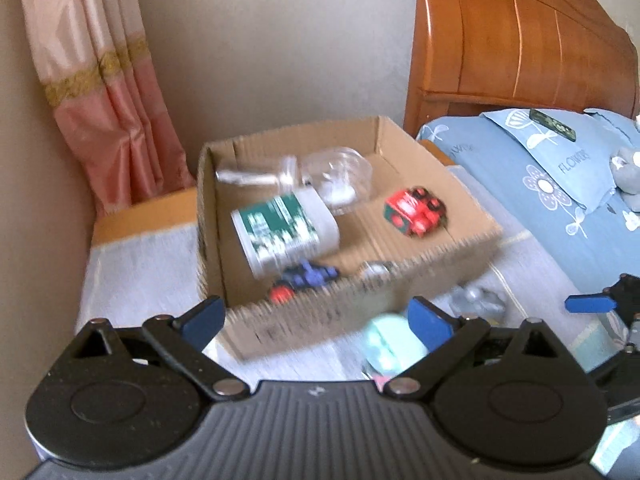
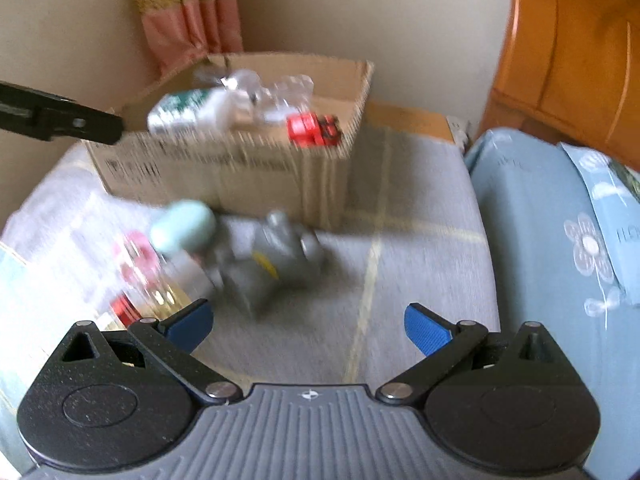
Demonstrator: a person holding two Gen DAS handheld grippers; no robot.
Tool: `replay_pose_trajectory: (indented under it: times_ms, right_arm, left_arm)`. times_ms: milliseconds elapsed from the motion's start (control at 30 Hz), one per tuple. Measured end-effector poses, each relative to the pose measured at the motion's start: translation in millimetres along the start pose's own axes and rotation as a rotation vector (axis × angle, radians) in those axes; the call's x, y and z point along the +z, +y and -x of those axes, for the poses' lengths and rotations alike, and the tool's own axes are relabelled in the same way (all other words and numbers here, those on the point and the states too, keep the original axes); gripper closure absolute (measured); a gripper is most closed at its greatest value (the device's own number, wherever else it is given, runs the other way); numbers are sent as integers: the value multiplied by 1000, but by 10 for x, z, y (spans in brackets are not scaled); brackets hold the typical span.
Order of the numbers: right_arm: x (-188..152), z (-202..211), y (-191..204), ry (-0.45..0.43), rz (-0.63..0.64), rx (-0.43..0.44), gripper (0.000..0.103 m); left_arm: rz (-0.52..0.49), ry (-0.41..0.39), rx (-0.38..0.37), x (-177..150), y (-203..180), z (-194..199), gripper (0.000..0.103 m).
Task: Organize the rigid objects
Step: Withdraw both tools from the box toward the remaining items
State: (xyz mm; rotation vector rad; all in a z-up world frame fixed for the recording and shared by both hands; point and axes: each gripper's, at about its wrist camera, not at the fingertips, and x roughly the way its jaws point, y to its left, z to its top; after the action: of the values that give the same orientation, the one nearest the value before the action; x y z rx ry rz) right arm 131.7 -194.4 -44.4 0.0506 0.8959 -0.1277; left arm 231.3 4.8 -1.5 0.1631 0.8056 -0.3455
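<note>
Sorting was partway along, by my reading: the cardboard box on the cloth-covered worktop already held a green-labelled white jar, a clear plastic container, a red toy vehicle and a small blue and red toy, while several pieces lay loose outside it. Both views were smeared by motion blur, so I could not name the small things with confidence. My left claw hung wide and empty, level with the box's near wall, with the mint green rounded object just beside its right-hand finger and low in the frame. My right claw was likewise spread wide with nothing in it, and the grey toy lay ahead of it and a little toward its left finger, near but apart, with the mint piece and some pink and red bits further left. I judged the step in hand to be an approach for the next pick, most likely the grey toy. That called for steering left, coming down around it, then closing and carrying it over the wall.
</note>
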Motion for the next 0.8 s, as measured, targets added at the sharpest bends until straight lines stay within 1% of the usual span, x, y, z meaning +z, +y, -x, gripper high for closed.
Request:
replay_pose_trajectory:
  times_ms: [167,267,433,533,667,800]
  right_arm:
    - [-213,-67,-1,3,-30,-25,0]
    - [-291,-109,8,9,-37,-42,0]
    - [-345,-90,20,-6,-35,-31,0]
    - [-380,-79,11,-22,-22,-21,0]
    - [-429,-59,-20,-44,14,9,0]
    - [-449,-56,-42,-57,49,36,0]
  left_arm:
    - [-3,7,-40,-289,-204,31,5]
    - [-14,10,-49,-458,-339,52,5]
    - [-40,10,-77,-664,-566,124,5]
    - [-93,11,-99,-748,-704,136,5]
    - [-143,23,-73,-834,-796,87,5]
    - [-129,55,-58,-925,-736,19,5]
